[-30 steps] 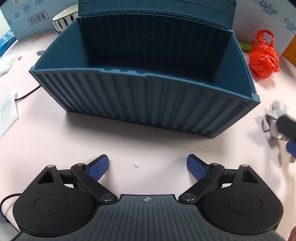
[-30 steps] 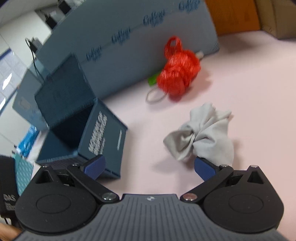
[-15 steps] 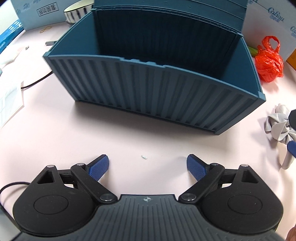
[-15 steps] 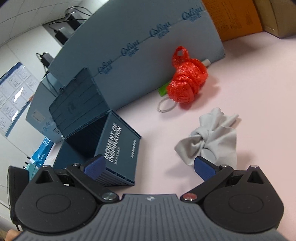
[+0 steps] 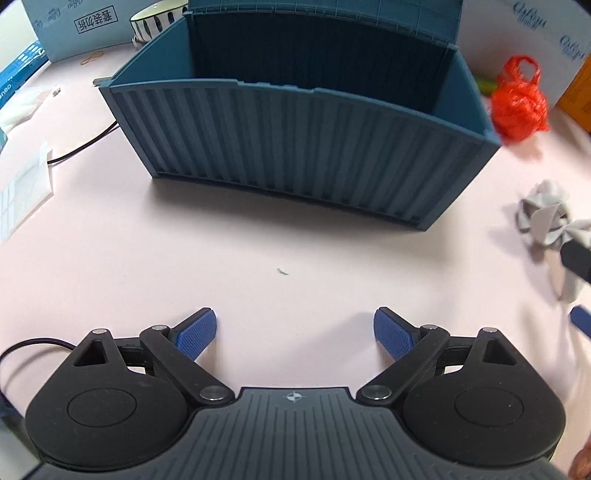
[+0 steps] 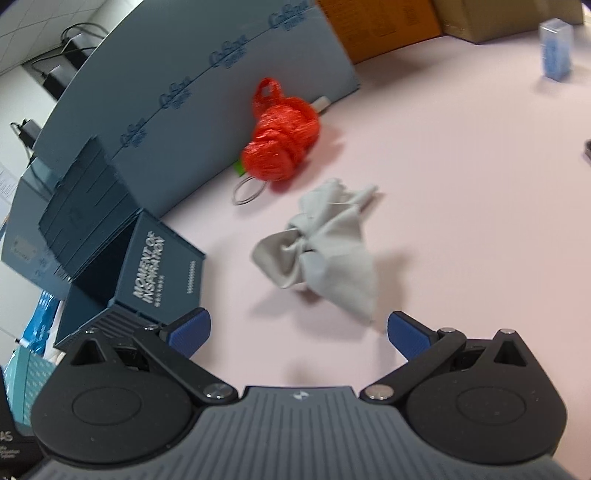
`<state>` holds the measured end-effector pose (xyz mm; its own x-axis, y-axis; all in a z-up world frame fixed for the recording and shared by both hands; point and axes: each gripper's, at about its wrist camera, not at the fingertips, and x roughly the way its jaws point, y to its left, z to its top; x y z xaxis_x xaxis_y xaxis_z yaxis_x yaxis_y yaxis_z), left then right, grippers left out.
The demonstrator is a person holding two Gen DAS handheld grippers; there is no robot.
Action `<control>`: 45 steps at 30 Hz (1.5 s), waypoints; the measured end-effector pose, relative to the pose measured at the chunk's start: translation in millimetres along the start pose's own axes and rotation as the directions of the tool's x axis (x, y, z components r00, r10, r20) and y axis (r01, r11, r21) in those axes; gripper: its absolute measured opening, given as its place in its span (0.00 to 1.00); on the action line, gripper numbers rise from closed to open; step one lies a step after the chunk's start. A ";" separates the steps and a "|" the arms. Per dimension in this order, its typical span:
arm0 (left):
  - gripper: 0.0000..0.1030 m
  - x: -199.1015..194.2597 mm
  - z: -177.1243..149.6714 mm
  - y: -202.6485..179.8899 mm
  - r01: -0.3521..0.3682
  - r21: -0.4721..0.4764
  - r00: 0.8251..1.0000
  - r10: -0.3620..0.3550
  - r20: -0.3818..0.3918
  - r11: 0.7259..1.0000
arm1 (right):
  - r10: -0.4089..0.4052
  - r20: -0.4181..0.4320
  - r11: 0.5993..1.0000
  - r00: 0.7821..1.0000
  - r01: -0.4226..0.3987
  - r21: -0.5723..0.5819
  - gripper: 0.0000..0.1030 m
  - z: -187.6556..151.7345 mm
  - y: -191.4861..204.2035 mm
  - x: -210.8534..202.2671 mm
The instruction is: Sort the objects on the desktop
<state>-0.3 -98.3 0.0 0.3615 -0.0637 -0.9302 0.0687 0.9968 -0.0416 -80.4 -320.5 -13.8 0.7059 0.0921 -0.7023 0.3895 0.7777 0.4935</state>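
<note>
A dark blue ribbed storage box (image 5: pixel 303 147) stands open on the pink desk, its lid raised behind; it also shows in the right wrist view (image 6: pixel 147 266). A crumpled grey cloth (image 6: pixel 325 251) lies just ahead of my right gripper (image 6: pixel 299 332), which is open and empty. The cloth also shows at the right edge of the left wrist view (image 5: pixel 546 218). A red plastic bag (image 6: pixel 284 144) lies beyond the cloth, and right of the box in the left wrist view (image 5: pixel 521 103). My left gripper (image 5: pixel 295 332) is open and empty, in front of the box.
A blue-grey board (image 6: pixel 207 81) stands behind the bag. A striped bowl (image 5: pixel 155 18), a rubber band (image 5: pixel 92 57), papers (image 5: pixel 22 188) and a black cable (image 5: pixel 85 144) lie left of the box. Cardboard boxes (image 6: pixel 388 26) and a small blue carton (image 6: pixel 556 48) sit far right.
My left gripper has drawn back from the box and swung left. My right gripper has shifted so the grey cloth now lies centred ahead of its fingers. Both stay open.
</note>
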 end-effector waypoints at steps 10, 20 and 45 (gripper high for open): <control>0.89 -2.7 -12.1 -23.3 -0.012 0.064 0.999 0.009 0.033 0.998 | -0.085 0.049 0.996 0.995 0.085 0.001 1.00 6.5 -8.8 -2.4; 0.89 -6.9 -4.4 -48.5 0.001 0.025 0.995 -0.003 0.096 1.000 | -0.127 0.047 0.991 0.991 0.129 -0.039 1.00 15.9 -19.9 -4.0; 0.89 -2.1 -10.3 -90.5 0.083 0.114 0.992 -0.093 0.082 0.990 | -0.202 0.066 0.979 0.977 0.203 -0.007 1.00 13.7 -56.4 -21.8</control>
<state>-16.9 -187.9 2.0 0.4283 -0.1599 -0.8894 0.2044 0.9758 -0.0770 -109.7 -374.8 -19.3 0.6499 -0.1084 -0.7523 0.5209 0.7843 0.3370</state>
